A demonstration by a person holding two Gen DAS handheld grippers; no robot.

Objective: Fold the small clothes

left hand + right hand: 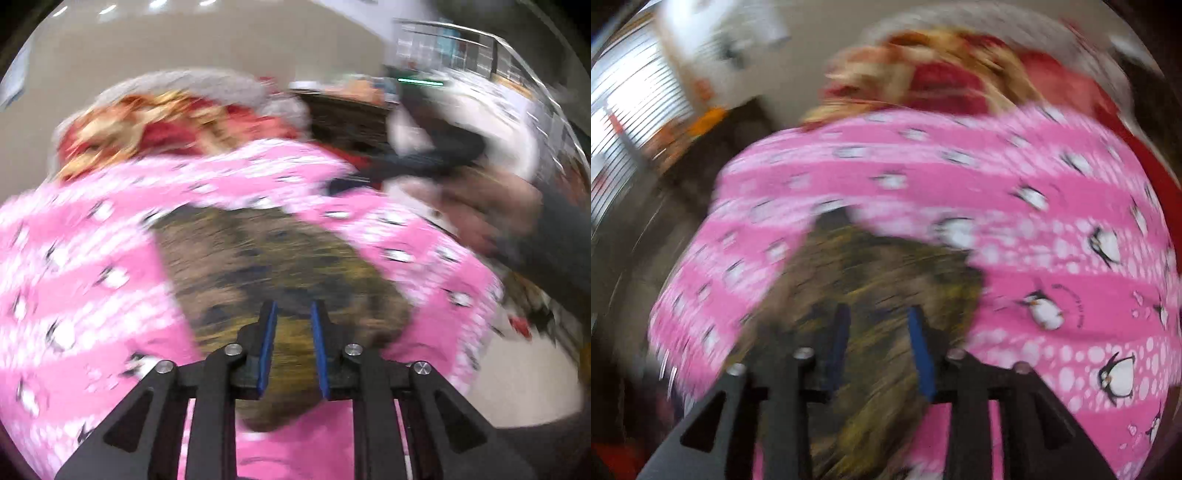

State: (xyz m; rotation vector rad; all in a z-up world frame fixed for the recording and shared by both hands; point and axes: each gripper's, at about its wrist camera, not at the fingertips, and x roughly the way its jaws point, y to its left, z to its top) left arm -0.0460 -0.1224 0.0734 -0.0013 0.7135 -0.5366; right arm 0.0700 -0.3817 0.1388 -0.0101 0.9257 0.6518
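A pink garment with white stripes and penguins [81, 258] spreads across both views [1015, 192], blurred by motion. On it lies a small olive-brown mottled garment [280, 258], also in the right wrist view [886, 280]. My left gripper [293, 310] is open, its blue pads just above the brown garment's near part. My right gripper [881, 317] is open over the same brown garment. The right gripper and the hand holding it also show in the left wrist view [436, 155], above the pink cloth's far right.
A heap of red, gold and grey clothes [177, 114] lies behind the pink garment, also in the right wrist view [942, 70]. A dark table [347, 114] and shelving [480, 55] stand at the back right. Pale floor [517, 387] shows to the right.
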